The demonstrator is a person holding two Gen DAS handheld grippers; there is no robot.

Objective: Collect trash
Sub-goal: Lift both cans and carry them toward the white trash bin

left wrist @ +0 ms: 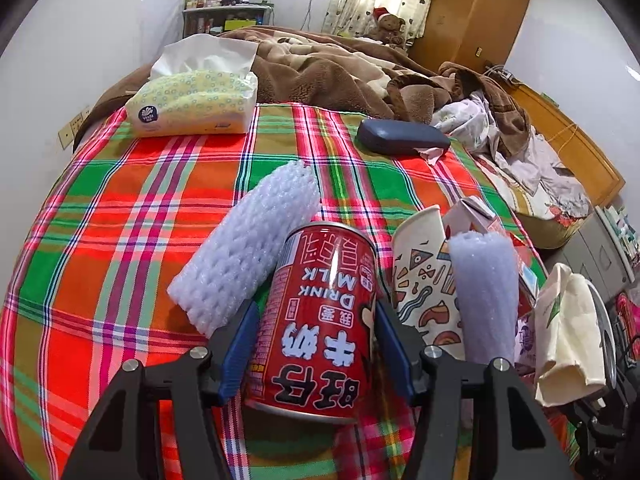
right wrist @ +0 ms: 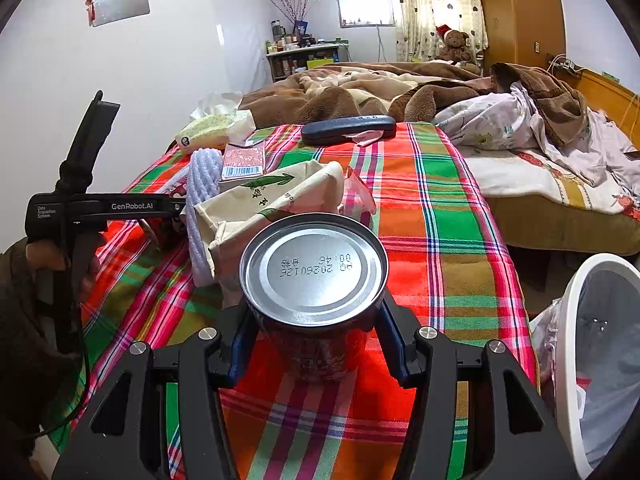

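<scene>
My left gripper (left wrist: pixel 316 344) is shut on a red milk drink can (left wrist: pixel 320 316), held upside down above the plaid cloth (left wrist: pixel 120 240). My right gripper (right wrist: pixel 316 344) is shut on a second can (right wrist: pixel 314 268), its silver end facing the camera. Trash lies on the cloth: a white foam net sleeve (left wrist: pixel 248 240), a patterned paper cup (left wrist: pixel 424 272) with another foam sleeve (left wrist: pixel 484 292) in front of it, a small carton (left wrist: pixel 476 212) and a cream paper bag (left wrist: pixel 568 332). The bag (right wrist: pixel 272 196) and a foam sleeve (right wrist: pixel 202 208) also show in the right wrist view.
A white bin (right wrist: pixel 592 360) with a plastic liner stands at the right of the table. A tissue pack (left wrist: pixel 192 100) and a dark glasses case (left wrist: pixel 400 136) lie at the far edge. A bed with brown blankets (left wrist: pixel 320 64) lies behind. The left tool (right wrist: pixel 76 208) shows in the right wrist view.
</scene>
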